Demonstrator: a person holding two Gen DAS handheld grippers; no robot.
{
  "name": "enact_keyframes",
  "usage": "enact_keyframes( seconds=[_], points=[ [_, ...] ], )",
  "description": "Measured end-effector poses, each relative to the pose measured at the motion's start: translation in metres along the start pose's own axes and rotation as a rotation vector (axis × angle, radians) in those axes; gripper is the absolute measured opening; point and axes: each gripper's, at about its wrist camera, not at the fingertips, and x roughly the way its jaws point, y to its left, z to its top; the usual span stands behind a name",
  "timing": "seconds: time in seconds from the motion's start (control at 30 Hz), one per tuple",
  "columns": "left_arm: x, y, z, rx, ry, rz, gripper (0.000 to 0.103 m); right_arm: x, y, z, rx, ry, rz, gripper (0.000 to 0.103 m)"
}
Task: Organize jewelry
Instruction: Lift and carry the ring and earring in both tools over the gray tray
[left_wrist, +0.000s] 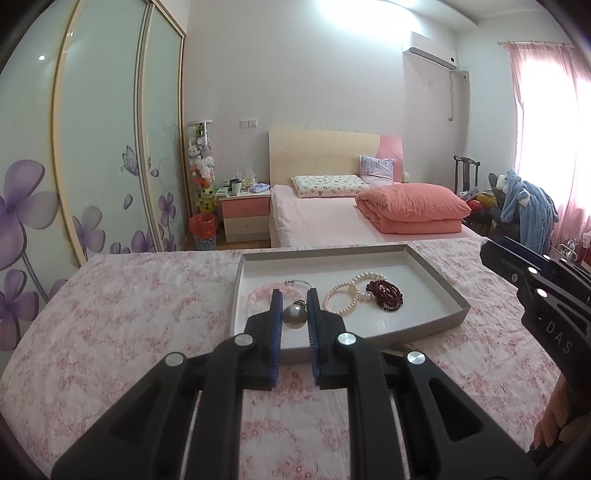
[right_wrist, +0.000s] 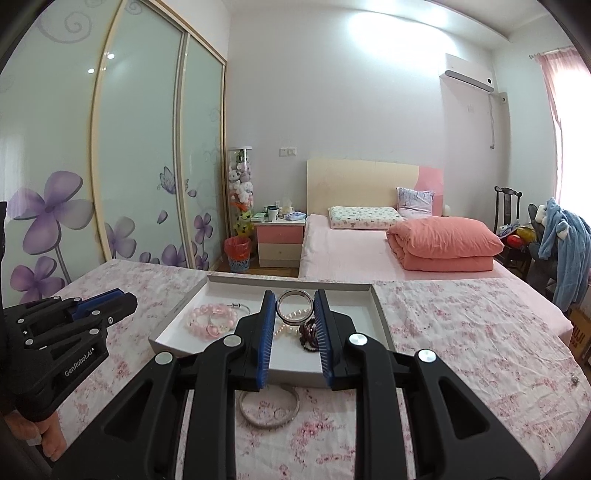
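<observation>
With both loads lifted over the tray (left_wrist: 458, 306), the left gripper (left_wrist: 294, 301) pinches a pearl (left_wrist: 294, 316), the right gripper (right_wrist: 294, 306) a ring (right_wrist: 293, 307); next, lower each toward 12 o'clock and release.

Both wrist views look forward and slightly down from close above the tray (left_wrist: 458, 306); both share it and the bed (right_wrist: 351, 254) beyond.
</observation>
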Motion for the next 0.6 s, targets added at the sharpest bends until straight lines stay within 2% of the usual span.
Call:
enact_keyframes(
  seconds=[0.33,0.6],
  points=[
    [0.032,-0.001,0.014,0.012,-0.003,0.006,0.014,0.032,-0.009,0.015,0.016,-0.011,-0.008,0.023],
    [0.080,0.001,0.024,-0.004,0.048,-0.032,0.014,0.084,-0.017,0.011,0.046,0.064,0.006,0.023]
  ],
)
